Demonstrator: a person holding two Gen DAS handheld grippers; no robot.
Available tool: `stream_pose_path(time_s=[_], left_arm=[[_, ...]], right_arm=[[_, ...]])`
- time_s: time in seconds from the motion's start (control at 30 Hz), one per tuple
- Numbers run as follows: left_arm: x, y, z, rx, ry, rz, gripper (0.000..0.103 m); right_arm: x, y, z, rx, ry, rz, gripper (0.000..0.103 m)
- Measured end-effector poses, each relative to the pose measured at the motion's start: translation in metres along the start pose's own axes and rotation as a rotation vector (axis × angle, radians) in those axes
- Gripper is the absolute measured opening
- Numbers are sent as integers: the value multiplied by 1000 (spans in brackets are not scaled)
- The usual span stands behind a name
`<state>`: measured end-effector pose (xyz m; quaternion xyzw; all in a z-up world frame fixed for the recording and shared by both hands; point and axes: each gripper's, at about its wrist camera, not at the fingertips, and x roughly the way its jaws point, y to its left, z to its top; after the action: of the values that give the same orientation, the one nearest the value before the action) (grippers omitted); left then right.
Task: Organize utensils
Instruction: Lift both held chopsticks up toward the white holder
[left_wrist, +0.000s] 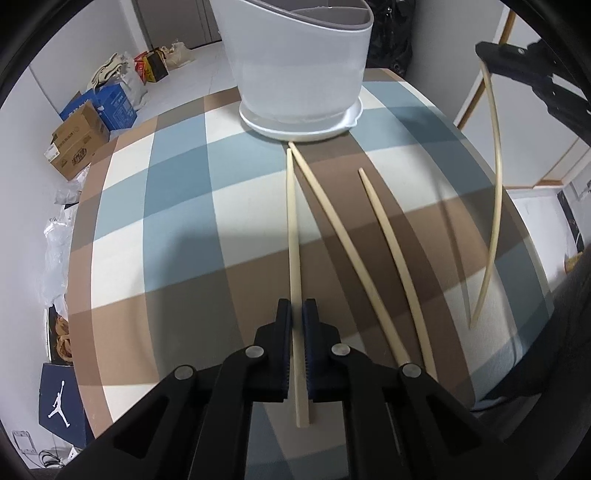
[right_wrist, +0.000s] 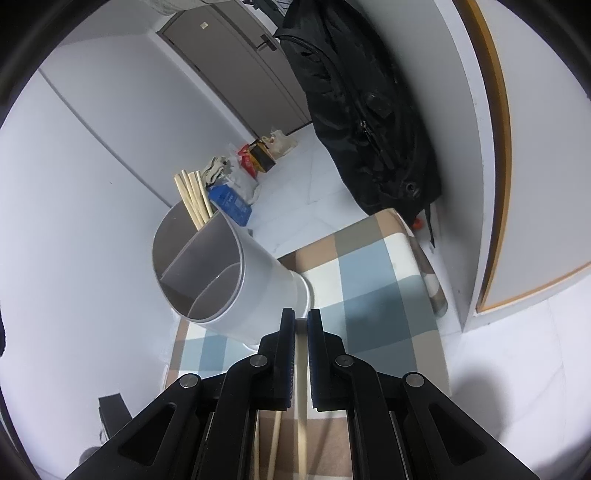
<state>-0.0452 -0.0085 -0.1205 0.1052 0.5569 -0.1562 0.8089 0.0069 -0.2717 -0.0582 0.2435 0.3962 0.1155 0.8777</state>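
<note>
A chopstick (left_wrist: 294, 236) lying on the checked table (left_wrist: 177, 206) is being clamped by the left claw (left_wrist: 297, 317); another (left_wrist: 493, 206) is being held clamped aloft by the right claw (right_wrist: 301, 325). Each should be lifted level, then tipped point-down into the holder (right_wrist: 236, 280).

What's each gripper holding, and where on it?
Left gripper is shut on a chopstick near its thick end. Right gripper is shut on another chopstick near one end.
</note>
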Motion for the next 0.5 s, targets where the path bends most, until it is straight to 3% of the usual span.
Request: stream_pose_path(time_s=[0.2, 0.33, 0.43, 0.5], left_arm=[[-2, 10, -8, 42, 46, -9, 3], [3, 29, 2, -47, 97, -56, 3], [5, 35, 14, -99, 111, -85, 18], [4, 35, 22, -97, 88, -90, 33]], right_arm=[[-1, 2, -1, 5, 0, 13, 6], [0, 4, 0, 4, 0, 23, 6], [1, 5, 1, 6, -1, 29, 6], [1, 5, 1, 7, 0, 33, 6]])
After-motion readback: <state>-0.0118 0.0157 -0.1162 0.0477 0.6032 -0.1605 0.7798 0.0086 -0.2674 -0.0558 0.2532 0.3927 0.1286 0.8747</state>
